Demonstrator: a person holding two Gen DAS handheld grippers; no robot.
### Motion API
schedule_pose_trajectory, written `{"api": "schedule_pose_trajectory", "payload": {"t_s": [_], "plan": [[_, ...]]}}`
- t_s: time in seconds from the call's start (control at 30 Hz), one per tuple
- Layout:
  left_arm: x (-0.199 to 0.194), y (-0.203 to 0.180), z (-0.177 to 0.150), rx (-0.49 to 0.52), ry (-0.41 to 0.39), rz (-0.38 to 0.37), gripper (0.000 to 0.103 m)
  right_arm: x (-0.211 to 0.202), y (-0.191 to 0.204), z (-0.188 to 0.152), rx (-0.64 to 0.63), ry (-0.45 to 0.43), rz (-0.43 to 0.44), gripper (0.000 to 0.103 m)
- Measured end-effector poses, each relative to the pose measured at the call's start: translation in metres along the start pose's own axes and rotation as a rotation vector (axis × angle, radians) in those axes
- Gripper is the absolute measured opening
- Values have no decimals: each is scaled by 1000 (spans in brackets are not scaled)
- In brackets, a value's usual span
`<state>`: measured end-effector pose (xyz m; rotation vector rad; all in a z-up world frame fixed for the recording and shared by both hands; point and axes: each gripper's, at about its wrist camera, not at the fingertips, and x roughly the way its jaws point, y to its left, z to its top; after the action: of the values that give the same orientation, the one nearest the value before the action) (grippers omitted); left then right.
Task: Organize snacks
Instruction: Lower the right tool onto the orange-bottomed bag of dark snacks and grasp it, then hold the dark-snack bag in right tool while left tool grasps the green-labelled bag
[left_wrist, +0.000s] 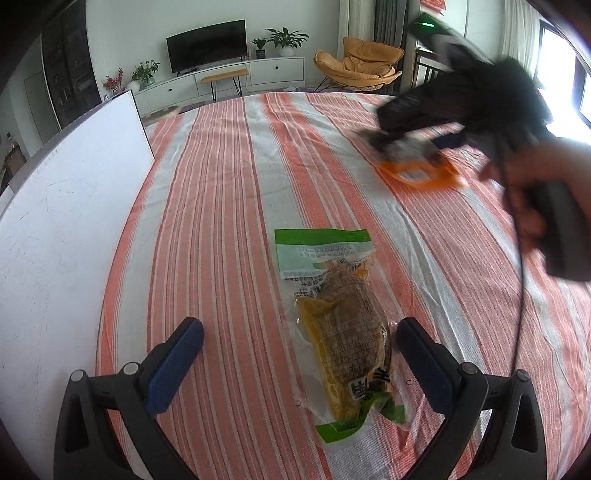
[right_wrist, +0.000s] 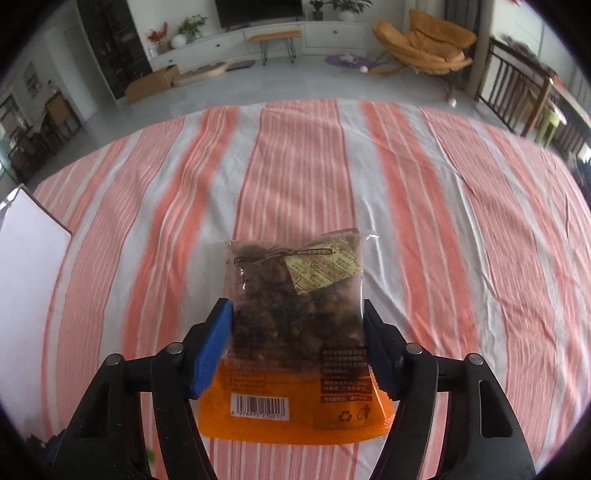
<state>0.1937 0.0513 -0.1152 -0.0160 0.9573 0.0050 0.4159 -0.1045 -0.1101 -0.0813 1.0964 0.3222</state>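
Snacks lie on the striped table (left_wrist: 229, 177): a green-edged packet (left_wrist: 340, 325) sits between the wide-apart fingers of the left hand-held gripper (left_wrist: 299, 354), with a white board (left_wrist: 62, 229) off to its left. Beyond that packet and to its right, the right hand-held gripper (right_wrist: 297, 339) appears clamped on an orange packet (right_wrist: 295, 332) of dark pieces, though blur hides whether it is lifted. Gathering seems in hand; next, the left fingers must close squarely on the green-edged packet.
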Motion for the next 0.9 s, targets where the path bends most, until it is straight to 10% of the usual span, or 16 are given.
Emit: {"api": "schedule_pose_trajectory", "payload": {"t_s": [0.5,0.9], "plan": [[0,0,0,0,0,0,103,-132,-39,-241,246,-174,-99,69],[0,0,0,-1,0,1,103,-132,-28,-254,205,-215,-154,83]]}}
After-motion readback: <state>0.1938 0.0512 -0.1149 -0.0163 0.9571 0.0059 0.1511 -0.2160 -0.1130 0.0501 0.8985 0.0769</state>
